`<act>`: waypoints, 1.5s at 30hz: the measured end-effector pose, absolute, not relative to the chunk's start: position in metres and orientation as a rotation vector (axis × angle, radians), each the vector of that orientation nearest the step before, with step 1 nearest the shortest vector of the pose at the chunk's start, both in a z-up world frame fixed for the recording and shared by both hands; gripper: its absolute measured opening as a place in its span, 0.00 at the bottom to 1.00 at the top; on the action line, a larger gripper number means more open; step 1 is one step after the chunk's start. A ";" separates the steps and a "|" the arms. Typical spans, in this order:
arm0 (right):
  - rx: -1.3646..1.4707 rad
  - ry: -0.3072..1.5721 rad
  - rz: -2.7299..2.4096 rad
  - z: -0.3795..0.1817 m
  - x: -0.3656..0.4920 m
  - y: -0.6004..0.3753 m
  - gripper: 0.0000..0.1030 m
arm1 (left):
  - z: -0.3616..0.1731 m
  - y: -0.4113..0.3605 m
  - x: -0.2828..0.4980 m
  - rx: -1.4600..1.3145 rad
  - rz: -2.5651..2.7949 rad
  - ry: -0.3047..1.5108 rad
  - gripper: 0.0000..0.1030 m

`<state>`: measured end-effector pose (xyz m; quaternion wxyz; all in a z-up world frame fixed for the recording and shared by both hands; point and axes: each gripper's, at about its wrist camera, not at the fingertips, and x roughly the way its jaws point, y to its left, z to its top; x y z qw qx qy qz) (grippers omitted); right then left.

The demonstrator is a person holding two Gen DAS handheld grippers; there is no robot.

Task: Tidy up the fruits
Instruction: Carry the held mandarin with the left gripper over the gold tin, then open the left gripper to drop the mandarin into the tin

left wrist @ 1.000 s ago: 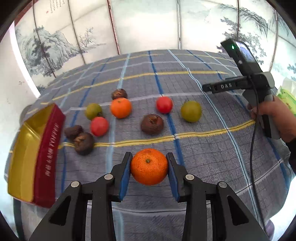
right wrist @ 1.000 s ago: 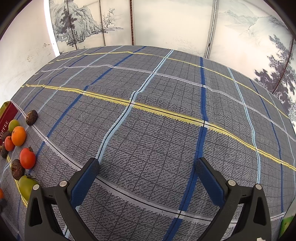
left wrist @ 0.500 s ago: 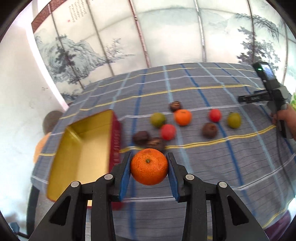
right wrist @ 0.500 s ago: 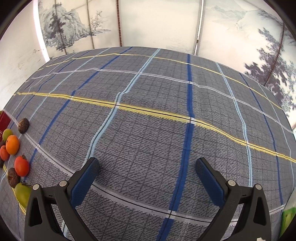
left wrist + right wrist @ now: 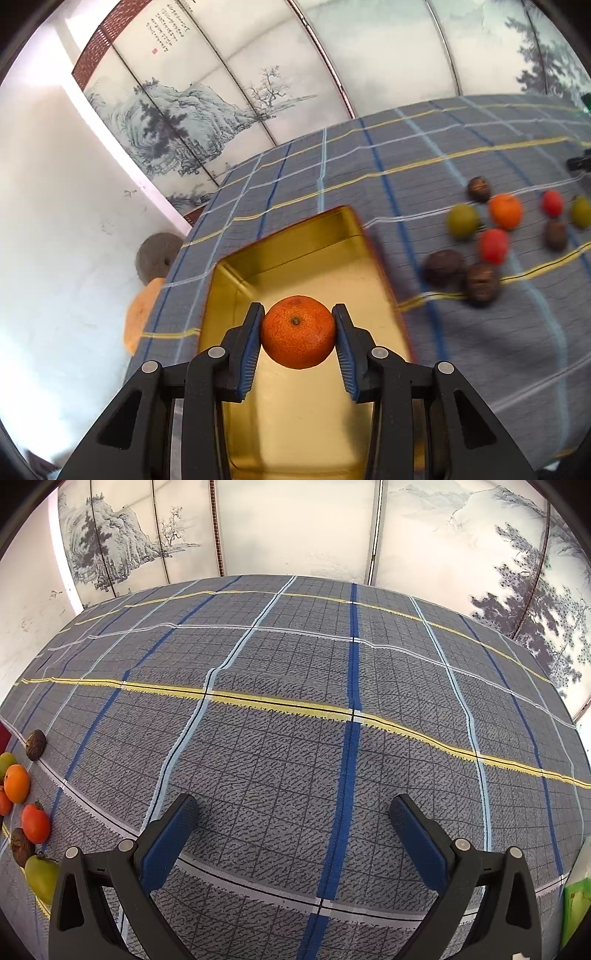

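My left gripper (image 5: 297, 334) is shut on an orange mandarin (image 5: 297, 331) and holds it above the open gold tin box (image 5: 295, 254) on the plaid tablecloth. Several other fruits lie on the cloth to the right of the box: a second orange (image 5: 504, 211), a green fruit (image 5: 461, 220), a red fruit (image 5: 492, 245) and dark brown ones (image 5: 443, 266). My right gripper (image 5: 293, 812) is open and empty above bare cloth; the same fruits show at its far left, among them the orange (image 5: 16, 782) and a red fruit (image 5: 36, 823).
A painted folding screen (image 5: 258, 74) stands behind the table. A stool (image 5: 157, 256) and an orange cushion (image 5: 142, 314) sit beyond the table's left edge. A green packet (image 5: 576, 912) lies at the table's right edge.
My left gripper has swung left with the mandarin, from over the cloth in front of the fruits to above the gold box. The right gripper has barely moved.
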<state>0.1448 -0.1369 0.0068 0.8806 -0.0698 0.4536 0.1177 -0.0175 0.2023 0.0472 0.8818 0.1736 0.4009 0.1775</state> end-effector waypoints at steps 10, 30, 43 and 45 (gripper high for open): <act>-0.144 0.946 0.245 0.007 0.145 -0.137 1.00 | 0.023 0.243 0.021 0.459 0.390 0.900 0.38; -0.144 0.946 0.245 0.007 0.145 -0.137 1.00 | 0.021 0.283 0.053 0.465 0.484 0.894 0.48; -0.143 0.947 0.243 0.007 0.145 -0.137 1.00 | 0.061 0.248 -0.001 0.328 0.547 0.798 0.50; -0.140 0.947 0.237 0.007 0.144 -0.138 1.00 | 0.069 0.239 -0.013 0.289 0.538 0.794 0.51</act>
